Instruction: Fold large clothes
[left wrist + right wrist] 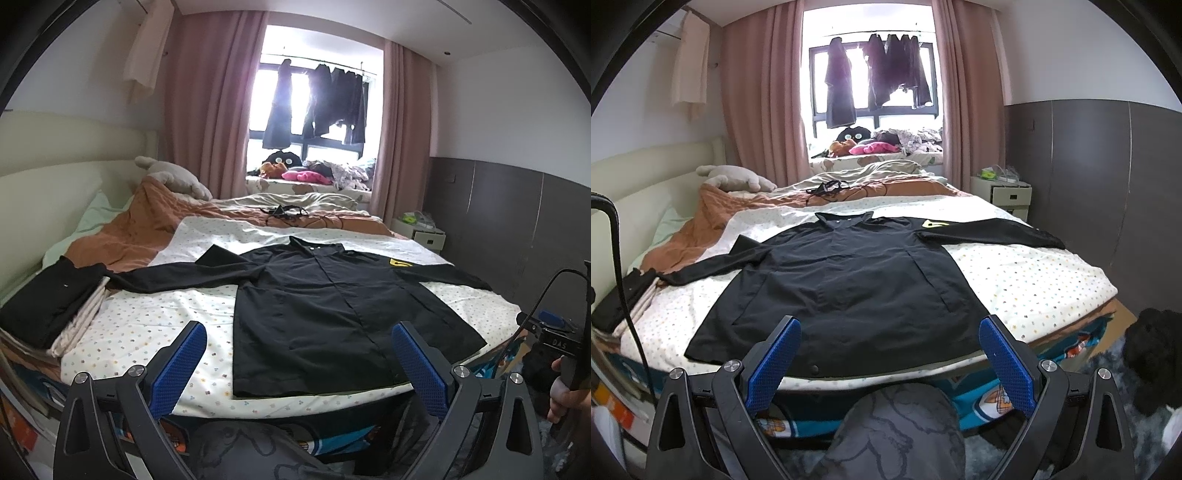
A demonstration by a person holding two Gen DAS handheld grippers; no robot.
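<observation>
A large black long-sleeved shirt (325,306) (846,280) lies flat and face up on the dotted white bed sheet (147,332) (1027,273). Both sleeves are spread out sideways, and a yellow patch (400,263) (936,223) marks its right shoulder. My left gripper (299,341) hovers open above the hem at the bed's near edge, nothing between its blue pads (177,369). My right gripper (890,336) is likewise open and empty, just short of the hem. A hand (567,391) holds the right gripper's handle at the right edge of the left wrist view.
A stack of folded clothes (48,310) (624,299) sits at the bed's left side. An orange quilt (147,225), a plush toy (173,177) and black cables (284,212) lie further back. A white nightstand (1004,194) stands right of the bed. A dark furry shape (1152,354) is on the floor.
</observation>
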